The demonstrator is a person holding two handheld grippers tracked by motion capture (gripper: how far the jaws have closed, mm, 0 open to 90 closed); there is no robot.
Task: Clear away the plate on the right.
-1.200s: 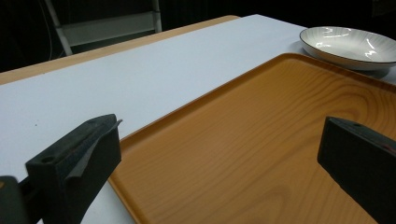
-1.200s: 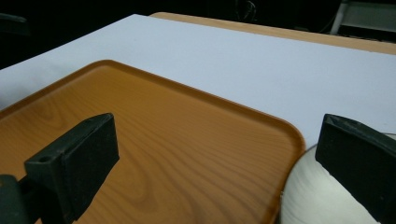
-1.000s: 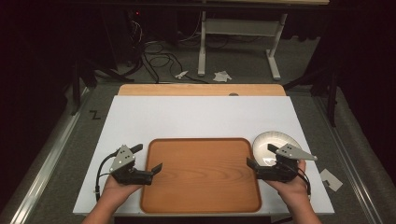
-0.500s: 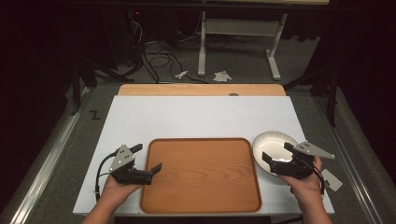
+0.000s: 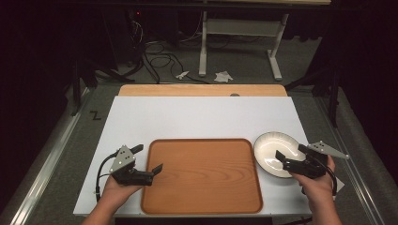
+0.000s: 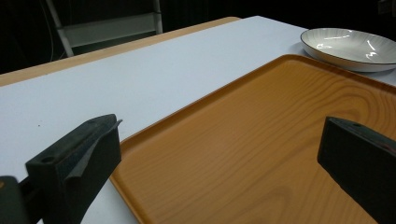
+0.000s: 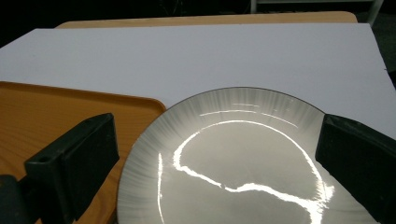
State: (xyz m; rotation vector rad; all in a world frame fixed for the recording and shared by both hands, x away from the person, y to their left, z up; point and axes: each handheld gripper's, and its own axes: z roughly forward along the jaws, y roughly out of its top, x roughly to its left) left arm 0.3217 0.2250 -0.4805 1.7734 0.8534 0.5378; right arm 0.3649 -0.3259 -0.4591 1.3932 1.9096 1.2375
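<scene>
We see a white tabletop (image 5: 202, 117) carrying a wooden tray (image 5: 202, 176) near its front edge and a pale glazed plate (image 5: 274, 150) just beside the tray's right rim. In the right gripper view the plate's left edge appears to overlap the tray's far right corner; we cannot tell whether they touch.

The left tool (image 5: 149, 161) is held in the left hand (image 5: 117, 187) at the tray's left rim. Its jaws stand wide apart: in the left gripper view one jaw sits over the bare tabletop outside the rim and the other over the tray's wood. They pinch nothing.

The right tool (image 5: 291, 156) is held in the right hand (image 5: 319, 185) at the plate's near right side, pointing left across it. In the right gripper view its jaws are spread to either side of the plate, with the glossy bowl between them. We cannot tell whether either jaw touches the rim.

Open room: we note a wide bare stretch of tabletop behind tray and plate, up to the wooden strip (image 5: 202, 90) along the far edge. The tray's surface is bare. At the front, the tray's near rim lies close to the tabletop's near edge.
</scene>
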